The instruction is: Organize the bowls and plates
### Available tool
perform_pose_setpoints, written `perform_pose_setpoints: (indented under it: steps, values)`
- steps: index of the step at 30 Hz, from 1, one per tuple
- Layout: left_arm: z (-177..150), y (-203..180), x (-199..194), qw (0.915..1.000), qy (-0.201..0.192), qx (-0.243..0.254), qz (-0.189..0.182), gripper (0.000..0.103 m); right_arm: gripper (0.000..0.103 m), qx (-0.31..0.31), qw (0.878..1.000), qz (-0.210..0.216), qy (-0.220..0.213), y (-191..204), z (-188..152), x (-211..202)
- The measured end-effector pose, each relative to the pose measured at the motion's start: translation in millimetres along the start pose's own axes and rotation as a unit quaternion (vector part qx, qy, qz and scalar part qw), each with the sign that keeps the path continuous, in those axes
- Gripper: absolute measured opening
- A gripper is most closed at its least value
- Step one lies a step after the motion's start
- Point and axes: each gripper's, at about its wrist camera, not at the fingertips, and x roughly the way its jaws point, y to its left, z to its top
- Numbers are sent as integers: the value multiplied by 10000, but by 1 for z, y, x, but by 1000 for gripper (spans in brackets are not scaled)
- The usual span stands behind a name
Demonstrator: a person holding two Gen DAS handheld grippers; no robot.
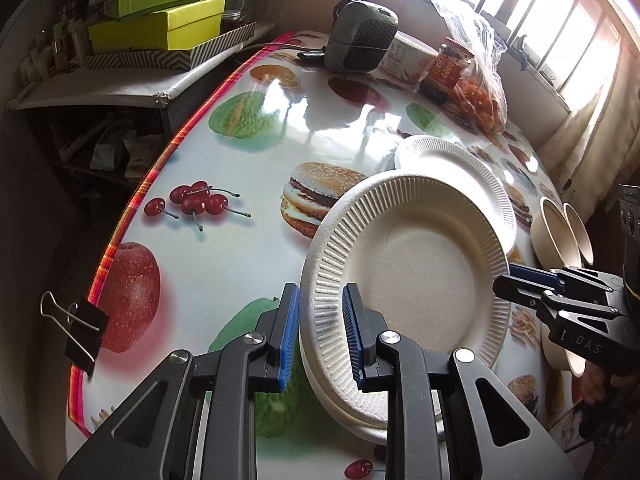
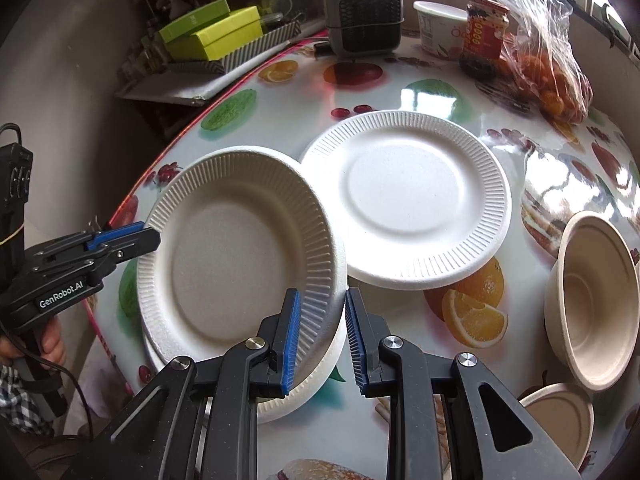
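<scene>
While a glossy fruit-and-burger printed tablecloth (image 1: 248, 120) is spread over the table, a binder clip (image 1: 76, 326) is seen clamped on its near striped edge. Closest in, a tilted white paper plate (image 2: 236, 248) is straddled at opposite rims: the left gripper (image 1: 320, 332) is set with its jaws apart around one ribbed edge, and the right gripper (image 2: 320, 332) likewise around the other, neither pad visibly pressed shut. Another plate (image 2: 320, 376) is stacked flat beneath it. Just beyond, a second white plate (image 2: 404, 200) is laid flat, with tan paper bowls (image 2: 592, 304) to its right. Farther back, a small heater (image 2: 362, 18), a tub (image 2: 438, 28), a red jar (image 2: 484, 32) and bagged oranges (image 2: 556, 88) are ranged below windows (image 1: 560, 28); green boxes (image 1: 160, 24) are shelved at left.
</scene>
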Motion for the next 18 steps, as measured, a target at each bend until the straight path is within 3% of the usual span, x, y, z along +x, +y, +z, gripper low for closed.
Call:
perform_pose_setpoints:
  steps: [18]
  values:
    - [-10, -5, 8, 9998, 189, 85, 44, 23, 22, 132, 9998, 1, 179, -2, -21, 7]
